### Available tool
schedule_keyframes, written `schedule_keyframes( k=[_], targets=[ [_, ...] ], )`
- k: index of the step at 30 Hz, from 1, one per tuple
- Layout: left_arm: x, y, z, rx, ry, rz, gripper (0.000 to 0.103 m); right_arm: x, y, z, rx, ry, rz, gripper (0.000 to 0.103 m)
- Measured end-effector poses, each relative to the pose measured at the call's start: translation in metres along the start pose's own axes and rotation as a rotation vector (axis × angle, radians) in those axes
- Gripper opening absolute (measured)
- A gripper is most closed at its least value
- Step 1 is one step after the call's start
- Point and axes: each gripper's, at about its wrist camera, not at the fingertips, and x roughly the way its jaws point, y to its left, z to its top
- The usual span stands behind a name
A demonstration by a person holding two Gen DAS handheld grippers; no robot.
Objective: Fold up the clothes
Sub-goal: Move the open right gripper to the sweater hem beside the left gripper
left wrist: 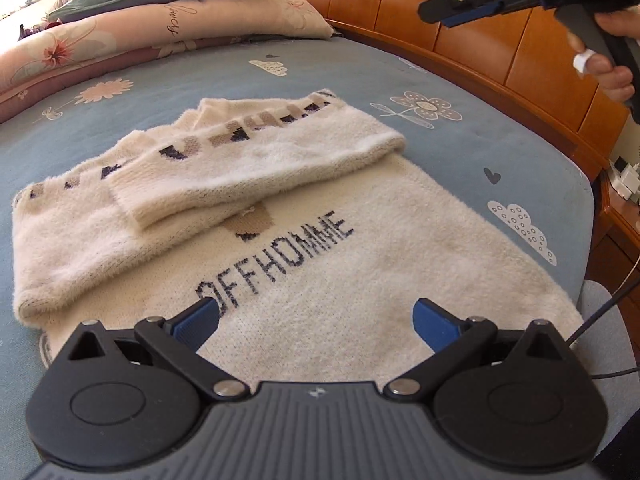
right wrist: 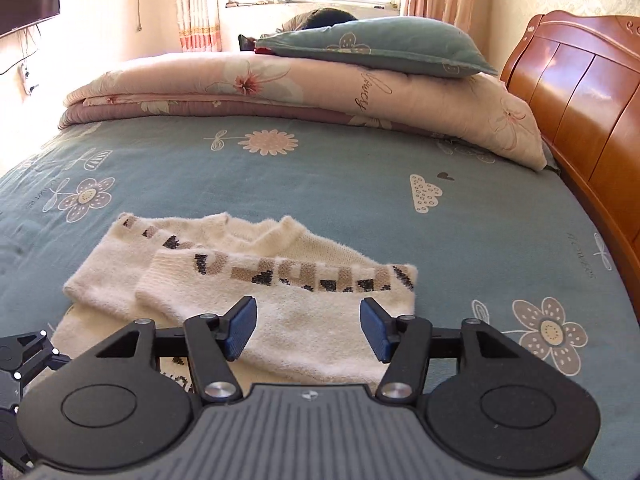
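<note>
A fluffy cream sweater (left wrist: pixel 328 280) with dark "OFFHOMME" lettering lies flat on the blue bed sheet (left wrist: pixel 200 88). Both sleeves (left wrist: pixel 256 160) are folded across its chest, one over the other. My left gripper (left wrist: pixel 316 312) hovers open above the lower body of the sweater, with nothing between its fingers. My right gripper (right wrist: pixel 308 328) is open too, held above the folded sleeves (right wrist: pixel 280 280) and empty. In the left wrist view the right gripper (left wrist: pixel 460 10) shows at the top right, raised well off the bed in a person's hand (left wrist: pixel 608 60).
A folded pink floral quilt (right wrist: pixel 280 92) and a teal pillow (right wrist: pixel 376 44) lie at the far side of the bed. A wooden headboard (right wrist: pixel 592 112) runs along the right. The left gripper's edge (right wrist: pixel 24 364) shows at the lower left. Bare sheet surrounds the sweater.
</note>
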Motion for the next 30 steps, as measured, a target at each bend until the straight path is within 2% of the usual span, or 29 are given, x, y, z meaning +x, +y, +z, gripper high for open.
schedule_keyframes(
  k=[5,12,17,19,23,25,30],
  targets=[
    [-0.024,-0.032,-0.018,0.058,0.038,0.054,0.102,-0.032,0.008,-0.037,0.001,-0.012,0.078,0.065],
    [-0.014,-0.067,-0.064,0.017,0.102,0.099,0.102,0.020,0.042,-0.150,-0.009,0.145,0.115,0.065],
    [-0.002,-0.073,-0.094,-0.037,0.139,0.121,0.102,0.030,0.055,-0.212,0.042,0.164,0.113,0.066],
    [0.003,-0.070,-0.104,-0.064,0.142,0.122,0.102,0.029,0.058,-0.225,0.045,0.138,0.112,0.068],
    [-0.003,-0.068,-0.119,-0.065,0.048,0.120,0.102,0.024,0.058,-0.235,0.075,0.099,0.121,0.080],
    [-0.005,-0.069,-0.125,-0.063,0.022,0.123,0.102,0.020,0.060,-0.241,0.068,0.091,0.117,0.081],
    [-0.014,-0.077,-0.136,-0.061,0.024,0.173,0.102,0.010,0.064,-0.255,0.040,0.070,0.105,0.084]
  ],
)
